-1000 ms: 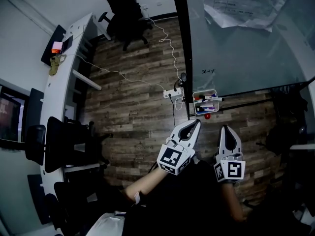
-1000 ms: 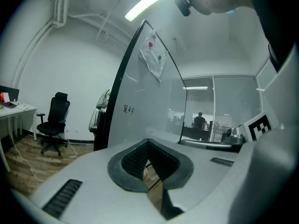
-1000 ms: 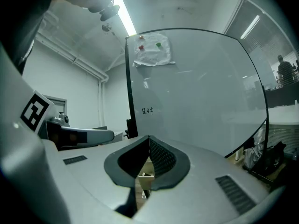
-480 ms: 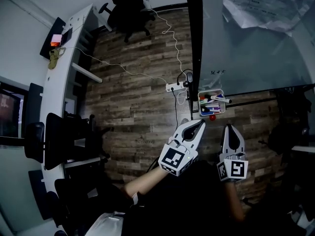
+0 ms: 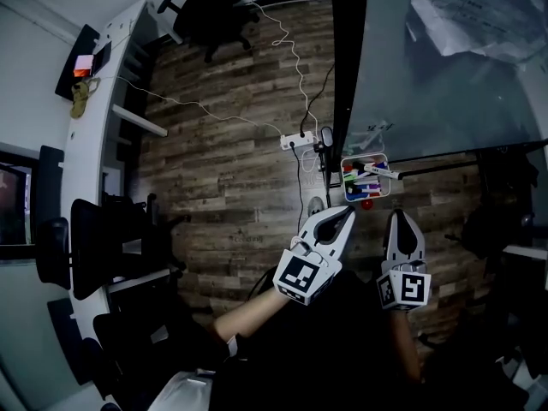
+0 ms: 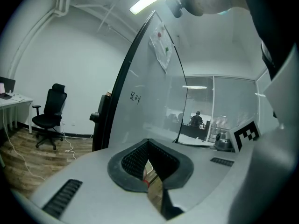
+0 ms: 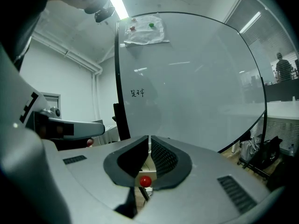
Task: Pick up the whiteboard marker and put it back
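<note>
A small white tray (image 5: 364, 178) hangs at the lower edge of the whiteboard (image 5: 445, 92) and holds several coloured markers. One whiteboard marker (image 5: 383, 171) sticks out over its right rim. A red ball (image 5: 366, 203) sits just under the tray and shows through the right jaws' gap as well (image 7: 145, 181). My left gripper (image 5: 347, 212) is shut and holds nothing, its tips just below the tray. My right gripper (image 5: 400, 217) is shut and holds nothing too, a little to the right. Both point at the board (image 6: 154, 92) (image 7: 187, 78).
A power strip (image 5: 299, 139) with a long white cable lies on the wooden floor by the board's black frame. A long white desk (image 5: 94, 135) runs along the left wall, with office chairs (image 5: 210, 7) (image 5: 111, 247) beside it. Papers (image 5: 479, 15) are stuck high on the board.
The head view has drifted, so the board's frame stands more upright. Both grippers stay shut and keep just below the tray.
</note>
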`<action>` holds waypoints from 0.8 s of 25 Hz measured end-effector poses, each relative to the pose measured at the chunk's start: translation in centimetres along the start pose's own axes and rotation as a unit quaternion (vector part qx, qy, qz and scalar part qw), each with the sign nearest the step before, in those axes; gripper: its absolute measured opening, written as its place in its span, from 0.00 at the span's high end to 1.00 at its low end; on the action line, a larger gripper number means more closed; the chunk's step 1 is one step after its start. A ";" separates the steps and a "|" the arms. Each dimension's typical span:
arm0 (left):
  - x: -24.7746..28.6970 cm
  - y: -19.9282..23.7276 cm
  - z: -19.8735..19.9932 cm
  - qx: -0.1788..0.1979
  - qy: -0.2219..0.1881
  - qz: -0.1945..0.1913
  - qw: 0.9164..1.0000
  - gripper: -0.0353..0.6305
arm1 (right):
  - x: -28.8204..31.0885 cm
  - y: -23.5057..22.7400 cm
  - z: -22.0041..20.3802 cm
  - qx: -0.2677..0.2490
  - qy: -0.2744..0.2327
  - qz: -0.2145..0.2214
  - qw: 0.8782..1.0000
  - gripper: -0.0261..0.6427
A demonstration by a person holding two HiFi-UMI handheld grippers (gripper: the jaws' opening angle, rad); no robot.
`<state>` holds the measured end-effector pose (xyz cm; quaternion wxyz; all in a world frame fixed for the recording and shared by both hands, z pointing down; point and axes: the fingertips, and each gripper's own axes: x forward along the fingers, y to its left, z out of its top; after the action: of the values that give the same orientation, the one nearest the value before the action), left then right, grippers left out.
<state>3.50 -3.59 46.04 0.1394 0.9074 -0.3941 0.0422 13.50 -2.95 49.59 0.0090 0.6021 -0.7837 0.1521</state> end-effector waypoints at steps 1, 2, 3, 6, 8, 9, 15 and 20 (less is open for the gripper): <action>0.1 0.1 0.0 -0.001 0.001 -0.001 1.000 0.94 | 0.2 -0.2 -0.2 0.003 0.002 0.000 1.000 0.93; 0.2 0.2 0.0 -0.001 0.001 -0.001 1.000 0.94 | 0.4 -0.3 -0.4 0.007 0.005 -0.001 1.000 0.93; 0.3 0.4 -0.1 -0.002 0.002 -0.001 1.000 0.94 | 0.6 -0.5 -0.7 0.011 0.008 -0.002 1.000 0.93; 0.6 0.9 -0.1 -0.005 0.005 0.002 1.000 0.94 | 1.4 -0.8 -1.0 0.010 0.014 -0.002 1.000 0.92; 0.7 1.2 0.0 -0.006 0.007 0.003 1.000 0.94 | 2.0 -0.9 -0.9 0.008 0.016 -0.003 1.000 0.89; 0.8 1.3 0.0 -0.006 0.008 0.002 1.000 0.94 | 2.3 -1.0 -0.9 0.008 0.017 -0.002 1.000 0.88; 1.3 1.9 0.1 -0.008 0.009 0.001 1.000 0.94 | 3.5 -1.6 -1.1 0.011 0.024 -0.012 1.000 0.83; 1.7 2.2 0.0 -0.011 0.013 0.000 1.000 0.94 | 4.2 -2.3 -1.6 0.019 0.032 -0.023 0.999 0.79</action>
<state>3.03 -6.23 46.85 0.1547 0.9053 -0.3925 0.0496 14.24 -7.04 52.45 0.0257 0.6147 -0.7661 0.1858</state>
